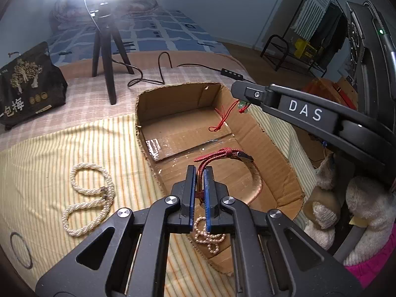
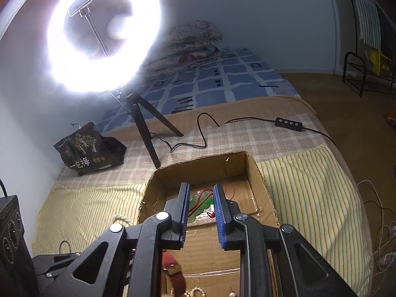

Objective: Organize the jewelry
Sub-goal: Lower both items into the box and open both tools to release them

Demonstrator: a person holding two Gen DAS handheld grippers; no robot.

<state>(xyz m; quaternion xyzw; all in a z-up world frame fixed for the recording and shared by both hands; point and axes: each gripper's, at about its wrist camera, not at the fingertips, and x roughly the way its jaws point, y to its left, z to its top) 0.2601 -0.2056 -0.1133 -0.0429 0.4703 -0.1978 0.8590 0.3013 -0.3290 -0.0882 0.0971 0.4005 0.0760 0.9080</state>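
My left gripper [image 1: 200, 170] is shut on a red braided strap watch [image 1: 222, 154], held over the open cardboard box [image 1: 269, 148]. My right gripper [image 2: 201, 188] is open over the far end of the box [image 2: 262, 180]; a green pendant on a red cord [image 2: 201, 204] hangs between its fingers, and in the left wrist view the cord [image 1: 222, 118] dangles from the right gripper [image 1: 241, 101]. A small pearl strand [image 1: 210, 237] lies in the box near corner. A thick pearl rope necklace [image 1: 89, 198] lies on the striped cloth [image 1: 49, 173] left of the box.
A thin dark bangle [image 1: 21, 250] lies at the cloth's left edge. A ring light on a tripod [image 2: 146, 128], its cable and switch [image 2: 288, 123] and a black snack bag [image 2: 86, 148] stand behind the box. A speaker [image 2: 10, 235] is at far left.
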